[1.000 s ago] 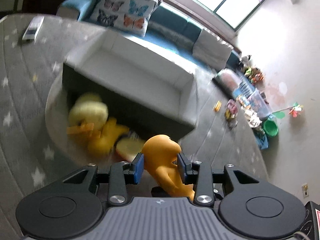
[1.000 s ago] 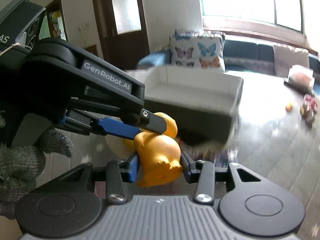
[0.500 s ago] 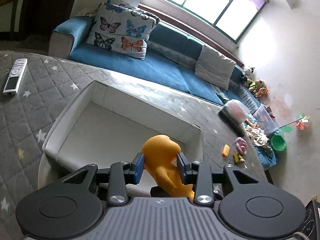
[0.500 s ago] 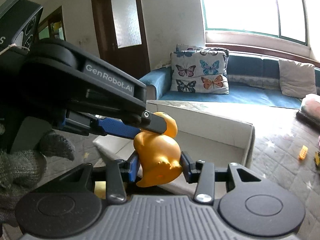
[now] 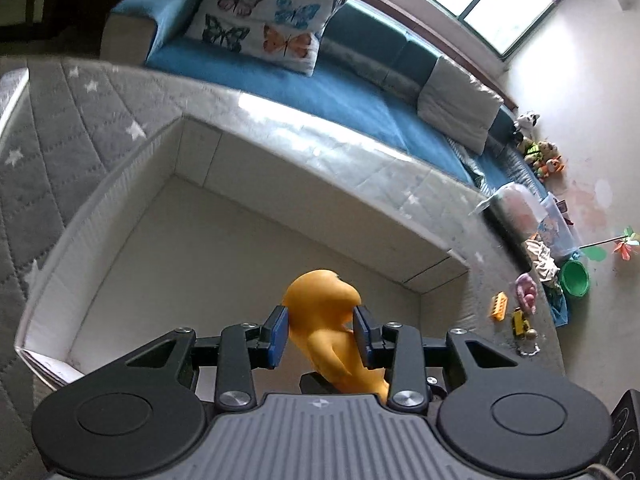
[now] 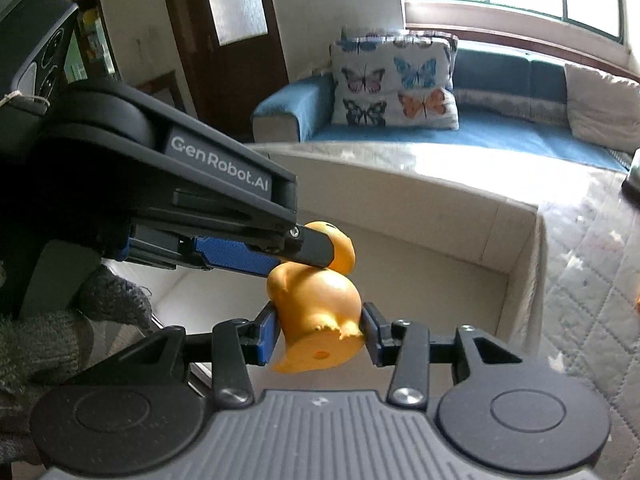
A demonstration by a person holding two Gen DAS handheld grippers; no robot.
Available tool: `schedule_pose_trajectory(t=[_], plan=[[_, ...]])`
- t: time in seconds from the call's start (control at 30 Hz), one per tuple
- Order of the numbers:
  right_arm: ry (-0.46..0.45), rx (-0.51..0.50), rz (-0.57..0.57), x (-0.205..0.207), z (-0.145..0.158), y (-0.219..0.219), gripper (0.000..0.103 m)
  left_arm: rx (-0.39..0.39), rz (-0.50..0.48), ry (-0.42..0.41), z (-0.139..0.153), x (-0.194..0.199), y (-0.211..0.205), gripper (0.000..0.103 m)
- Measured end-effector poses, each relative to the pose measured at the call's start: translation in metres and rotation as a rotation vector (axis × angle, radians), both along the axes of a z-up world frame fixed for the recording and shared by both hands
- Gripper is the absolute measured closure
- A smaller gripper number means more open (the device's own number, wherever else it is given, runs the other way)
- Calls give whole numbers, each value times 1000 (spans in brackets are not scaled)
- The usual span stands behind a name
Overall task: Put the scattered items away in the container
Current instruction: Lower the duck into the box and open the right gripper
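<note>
One orange rubber duck (image 5: 320, 312) is held by both grippers at once, in the air above the open white box (image 5: 120, 168). My left gripper (image 5: 320, 332) is shut on the duck's neck and head. In the right wrist view my right gripper (image 6: 318, 334) is shut on the duck (image 6: 316, 304) at its body, underside toward the camera. The left gripper (image 6: 320, 250) reaches in from the left onto the head. What shows of the box (image 6: 420, 208) floor is bare; the part under the grippers is hidden.
The box sits on a grey quilted mat with stars (image 5: 52, 152). A blue sofa (image 5: 340, 92) with a butterfly cushion (image 5: 264, 20) runs behind it. Small toys (image 5: 520, 312) and a green bowl (image 5: 575, 278) lie at the right. A gloved hand (image 6: 48, 340) holds the left gripper.
Both grippers have carried the duck forward and over the box, which now fills the lower view. The yellow plush toys and the remote seen earlier are out of frame.
</note>
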State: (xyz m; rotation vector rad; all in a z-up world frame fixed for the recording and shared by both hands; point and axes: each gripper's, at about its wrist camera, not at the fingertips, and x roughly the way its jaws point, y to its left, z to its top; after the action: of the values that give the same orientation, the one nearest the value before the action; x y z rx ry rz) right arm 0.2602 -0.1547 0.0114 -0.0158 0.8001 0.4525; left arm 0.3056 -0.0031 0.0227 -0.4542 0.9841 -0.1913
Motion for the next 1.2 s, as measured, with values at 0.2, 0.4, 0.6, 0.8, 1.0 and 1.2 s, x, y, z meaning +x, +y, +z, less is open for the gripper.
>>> schedule_pose_trajectory(t=[0.2,0.4,0.6,0.8,1.0,1.2], plan=[[41,-4,4,1,-9,1,59,10,-9,11,-5,-3,5,66],[55,-25,35,-5,-9,-1,53,51,14,14,-4,-16,26,66],[71,-41,61,-11,-6,-2,51,70,23,21,-4,-35,40,76],[66,-79,116,-23,1,4,47,90,-5,30,-2,-58,37,76],[64,-115,156,-28,3,10,45,63,-11,60,1,-75,41,75],[29,-87,132,-36,9,7,45,61,-24,32,5,-85,38,72]])
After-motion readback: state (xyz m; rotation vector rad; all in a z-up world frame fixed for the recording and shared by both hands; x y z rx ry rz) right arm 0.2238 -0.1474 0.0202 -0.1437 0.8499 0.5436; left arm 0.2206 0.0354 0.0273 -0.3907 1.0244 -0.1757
